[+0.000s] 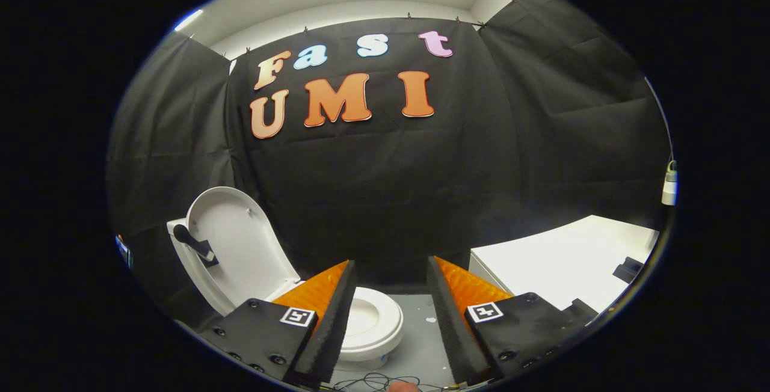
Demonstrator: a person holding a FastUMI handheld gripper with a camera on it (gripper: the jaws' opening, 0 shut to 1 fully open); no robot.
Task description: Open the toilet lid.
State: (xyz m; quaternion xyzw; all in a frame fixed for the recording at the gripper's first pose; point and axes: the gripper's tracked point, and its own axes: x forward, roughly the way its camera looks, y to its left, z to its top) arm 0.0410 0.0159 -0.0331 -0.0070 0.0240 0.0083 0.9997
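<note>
No word, brand or number can be read on the objects here. The tool (390, 296), its fingers spread apart with nothing between them, carries two small square black-and-white coded markers (485, 311), one on each finger mount.

Your tool (390, 272) holds nothing, its fingers spread apart over the grey floor (421, 344). The white oval toilet lid (240, 248) stands raised beyond the left finger, above the white round seat (373, 320). A white flat-topped desk (559, 260) sits beyond the right finger.
</note>
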